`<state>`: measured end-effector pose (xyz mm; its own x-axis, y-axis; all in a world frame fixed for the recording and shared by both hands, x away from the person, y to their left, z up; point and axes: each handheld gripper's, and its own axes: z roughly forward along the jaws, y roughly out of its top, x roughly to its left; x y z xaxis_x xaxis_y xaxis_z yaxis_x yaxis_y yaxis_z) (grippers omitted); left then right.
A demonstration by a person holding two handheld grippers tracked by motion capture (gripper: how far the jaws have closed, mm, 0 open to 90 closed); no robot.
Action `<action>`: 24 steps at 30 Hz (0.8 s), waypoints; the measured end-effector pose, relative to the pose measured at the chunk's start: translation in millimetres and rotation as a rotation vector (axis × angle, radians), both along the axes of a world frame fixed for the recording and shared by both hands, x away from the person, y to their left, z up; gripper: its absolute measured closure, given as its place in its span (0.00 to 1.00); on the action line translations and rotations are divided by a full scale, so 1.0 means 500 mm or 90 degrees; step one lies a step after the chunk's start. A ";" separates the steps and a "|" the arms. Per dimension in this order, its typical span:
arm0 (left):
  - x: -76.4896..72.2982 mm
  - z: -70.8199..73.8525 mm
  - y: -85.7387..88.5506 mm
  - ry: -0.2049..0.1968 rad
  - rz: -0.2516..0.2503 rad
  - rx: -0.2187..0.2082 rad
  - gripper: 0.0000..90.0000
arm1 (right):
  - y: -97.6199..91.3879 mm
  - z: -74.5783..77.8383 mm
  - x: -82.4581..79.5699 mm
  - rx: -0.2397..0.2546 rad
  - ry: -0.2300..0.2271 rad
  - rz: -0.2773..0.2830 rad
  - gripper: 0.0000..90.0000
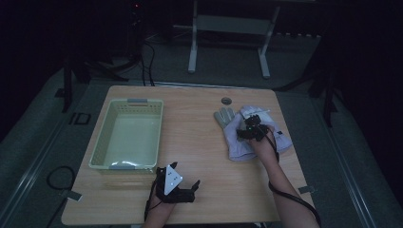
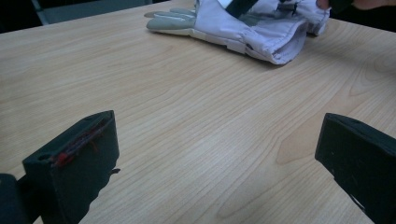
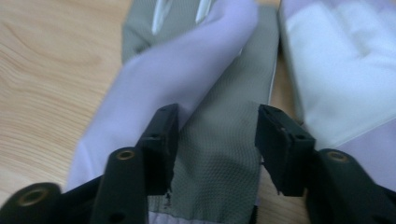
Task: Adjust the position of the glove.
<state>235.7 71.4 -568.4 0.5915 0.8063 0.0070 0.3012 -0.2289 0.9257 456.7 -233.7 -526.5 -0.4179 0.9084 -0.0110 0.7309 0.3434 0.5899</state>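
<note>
Right hand-held gripper (image 3: 215, 140) straddling grey glove (image 3: 219, 154); glove fingertips cut off; contact unclear.

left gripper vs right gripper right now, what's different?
The left gripper sits near the table's front edge with wide-open jaws over bare wood. The right gripper is down on the left-hand glove, jaws narrower and straddling its grey palm fabric. Both have black jaws and trail a cable.
</note>
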 end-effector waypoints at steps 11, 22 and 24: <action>0.000 0.000 -0.001 0.001 0.000 0.001 0.00 | 0.005 -0.020 0.003 0.005 0.000 0.027 0.71; 0.001 0.000 0.000 0.003 0.001 0.002 0.00 | 0.036 -0.010 -0.011 0.104 -0.005 -0.006 0.96; 0.000 0.000 0.000 0.002 0.001 0.002 0.00 | 0.048 0.000 -0.018 0.130 -0.017 -0.015 0.97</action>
<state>236.0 71.4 -568.4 0.5896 0.8076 0.0075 0.3045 -0.2309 0.9241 447.8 -209.7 -526.4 -0.3990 0.9021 0.1640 0.7207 0.1980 0.6644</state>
